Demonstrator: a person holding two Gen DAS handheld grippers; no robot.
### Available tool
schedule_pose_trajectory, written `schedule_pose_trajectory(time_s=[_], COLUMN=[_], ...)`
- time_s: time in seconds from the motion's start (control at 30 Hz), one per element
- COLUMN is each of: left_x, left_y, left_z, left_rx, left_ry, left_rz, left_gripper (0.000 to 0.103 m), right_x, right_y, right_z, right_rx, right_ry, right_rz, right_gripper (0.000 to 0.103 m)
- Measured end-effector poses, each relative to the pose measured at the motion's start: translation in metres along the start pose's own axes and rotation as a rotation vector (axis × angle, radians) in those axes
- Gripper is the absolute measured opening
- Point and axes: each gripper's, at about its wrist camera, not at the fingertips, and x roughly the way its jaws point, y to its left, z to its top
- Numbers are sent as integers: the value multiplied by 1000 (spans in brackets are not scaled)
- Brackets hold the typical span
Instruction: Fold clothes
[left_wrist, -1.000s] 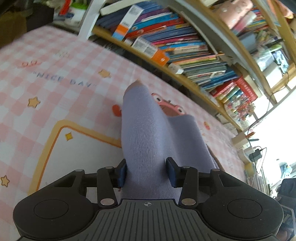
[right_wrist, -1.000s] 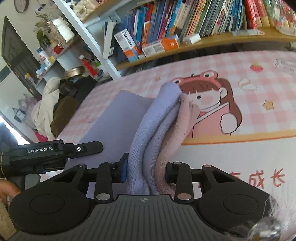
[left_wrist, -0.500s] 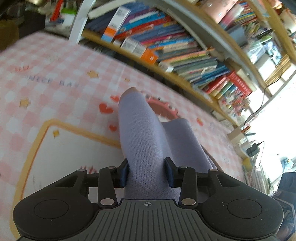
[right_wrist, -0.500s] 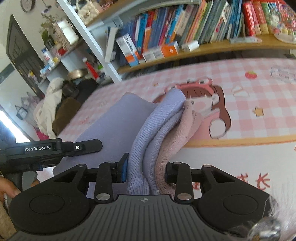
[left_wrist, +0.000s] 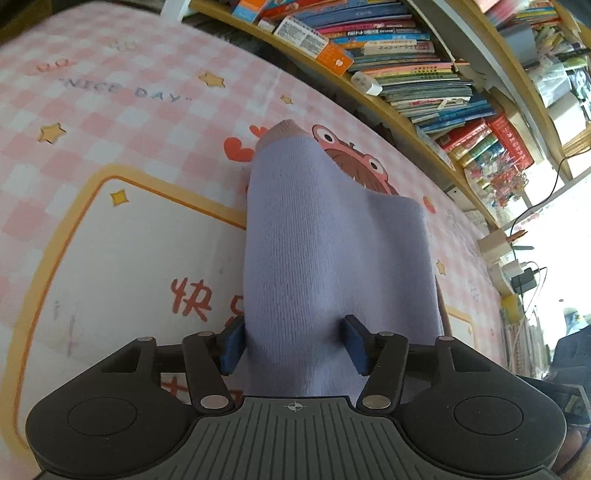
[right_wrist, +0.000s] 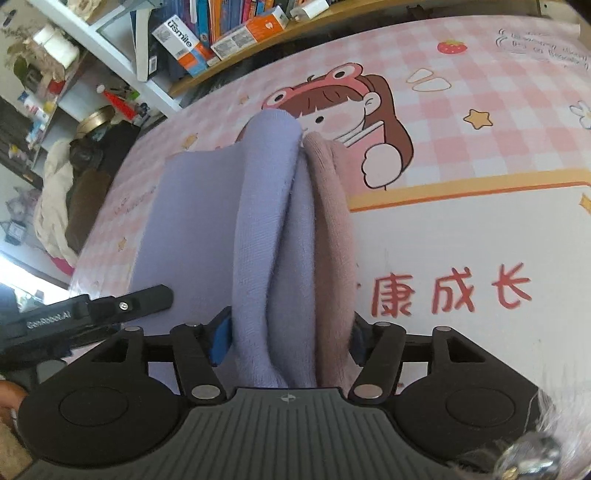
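Observation:
A lilac knit garment (left_wrist: 314, 236) with a dusty pink lining (right_wrist: 328, 206) hangs over a pink checked mat (left_wrist: 110, 110). My left gripper (left_wrist: 295, 345) is shut on a bunched fold of the garment, which runs forward from between its blue pads. My right gripper (right_wrist: 286, 338) is shut on another thick fold of the same garment (right_wrist: 258, 221), lilac and pink layers together. The cloth spreads flat to the left (right_wrist: 192, 221) between the two grippers. The left gripper's body (right_wrist: 85, 317) shows at the left in the right wrist view.
The mat (right_wrist: 480, 221) has a cartoon girl print and red Chinese characters. Shelves full of books (left_wrist: 406, 55) run along the far side. A white shelf post (right_wrist: 122, 62) and a heap of clothes (right_wrist: 59, 192) stand off the mat's left end.
Both grippers have come lower and closer to the mat while still holding the garment. The folds look larger and the cloth lies flatter between them.

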Motion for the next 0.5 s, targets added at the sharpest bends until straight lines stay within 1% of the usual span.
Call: schedule_pose_trajectory(time_s=[0.03,0.1,0.13,0.17,0.27,0.33,0.43,0.5], left_x=[3,7,8,10,8,3,-8,-16], left_y=[1,1,1,1,1,-1,-10,-15], left_z=[1,2,2,2,1,1,2,5], left_rx=[-8,-22,-27,-33,-43,-35,-1,14], left_ry=[5,7,5,3,-8,-22,-48,-69], left_rz=[-8,-23,-30,-37,-53,-64,-85,-98], left_gripper=[59,58,55,54,46,41,40,40], right_x=[1,5,7,8,6,-1,-14,-21], right_y=[0,-1,-2,-3,-3,3,14,19], right_z=[2,6,7,8,9,7,5,5], right_rx=[2,3,4,6,-9,-53,-125,-151], right_ry=[1,5,9,11,-4,-39,-92,-118], right_rz=[5,18,29,40,69,86,96,97], right_gripper=[58,50,42,38,31,29,28,28])
